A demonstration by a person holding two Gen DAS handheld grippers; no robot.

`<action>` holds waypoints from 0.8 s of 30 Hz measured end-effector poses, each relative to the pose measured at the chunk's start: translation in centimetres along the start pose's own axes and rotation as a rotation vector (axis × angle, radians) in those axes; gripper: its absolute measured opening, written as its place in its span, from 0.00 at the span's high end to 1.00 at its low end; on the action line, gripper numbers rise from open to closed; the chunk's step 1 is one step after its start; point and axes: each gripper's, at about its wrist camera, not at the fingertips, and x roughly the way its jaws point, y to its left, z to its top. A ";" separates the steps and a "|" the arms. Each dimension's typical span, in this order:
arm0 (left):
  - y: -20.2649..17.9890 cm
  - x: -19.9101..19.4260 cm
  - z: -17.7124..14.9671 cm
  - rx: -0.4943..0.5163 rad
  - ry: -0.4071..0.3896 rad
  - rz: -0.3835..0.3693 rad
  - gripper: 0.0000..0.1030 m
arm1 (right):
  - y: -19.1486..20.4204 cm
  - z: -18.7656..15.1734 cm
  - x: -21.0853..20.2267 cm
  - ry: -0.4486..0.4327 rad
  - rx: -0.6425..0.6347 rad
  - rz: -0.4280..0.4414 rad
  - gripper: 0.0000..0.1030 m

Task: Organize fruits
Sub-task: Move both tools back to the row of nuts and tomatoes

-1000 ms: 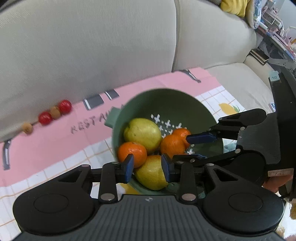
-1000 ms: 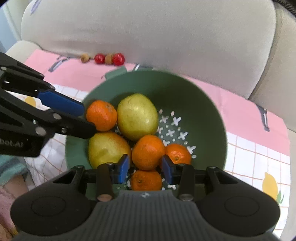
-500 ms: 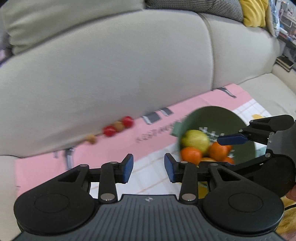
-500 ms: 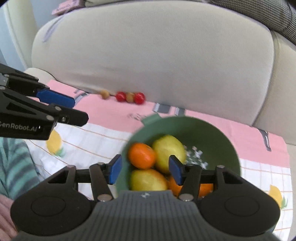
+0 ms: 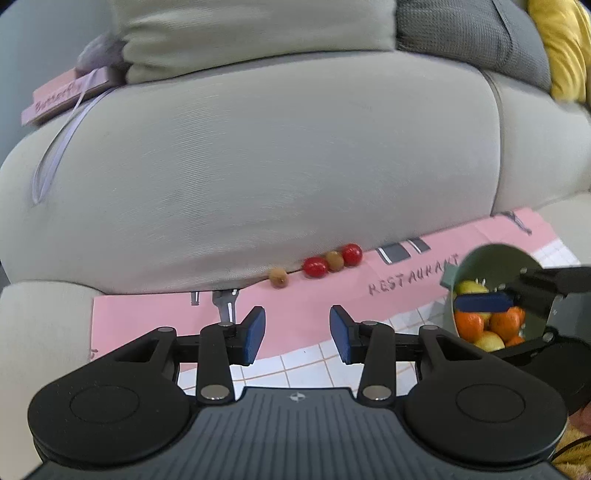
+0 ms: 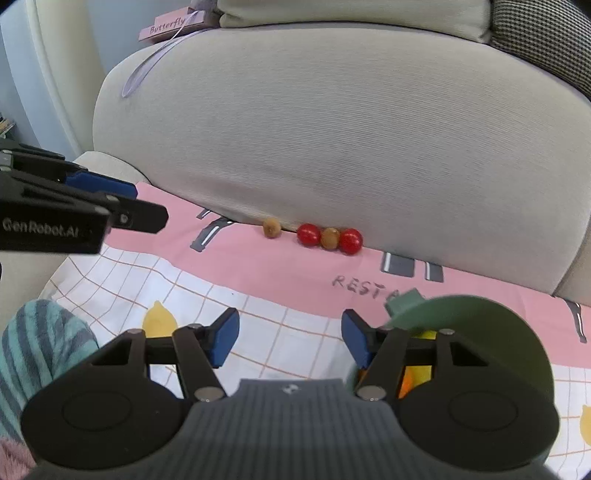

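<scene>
A green colander (image 5: 491,258) holds oranges (image 5: 469,326) and yellow-green pears (image 5: 467,286) at the right of the left wrist view; its rim (image 6: 480,314) shows low right in the right wrist view. Two red cherry tomatoes (image 5: 315,266) (image 6: 308,234) and two small brown fruits (image 5: 277,277) (image 6: 271,227) lie in a row on the pink cloth against the sofa back. My left gripper (image 5: 297,334) is open and empty over the cloth, also seen from the right wrist (image 6: 122,206). My right gripper (image 6: 290,339) is open and empty beside the colander.
A pink and white checked cloth (image 6: 258,295) covers the sofa seat. The beige sofa back (image 5: 258,166) rises right behind the small fruits. A pink book (image 6: 171,24) with a ribbon lies on top. A striped sleeve (image 6: 37,339) is at the lower left.
Both grippers have pulled back and up from the colander and turned left toward the row of small fruits. The colander has slid to the right edge of both views. Both jaws opened wider.
</scene>
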 end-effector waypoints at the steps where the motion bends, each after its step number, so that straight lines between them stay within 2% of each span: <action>1: 0.5 0.2 0.0 -0.020 -0.004 -0.011 0.53 | 0.2 0.1 0.2 -0.002 -0.004 -0.003 0.43; 6: 3.2 1.4 -0.4 -0.121 -0.015 -0.071 0.53 | 0.8 0.7 1.6 -0.010 -0.013 -0.014 0.43; 12: 4.6 4.2 -0.8 -0.163 0.003 -0.092 0.53 | 0.4 1.6 4.0 0.002 -0.036 -0.031 0.51; 20: 6.4 7.8 -0.5 -0.222 0.016 -0.105 0.53 | -1.4 3.5 8.1 0.030 -0.065 -0.090 0.66; 24: 6.3 10.2 0.1 -0.223 0.024 -0.079 0.55 | -2.7 4.5 10.1 0.041 -0.078 -0.126 0.68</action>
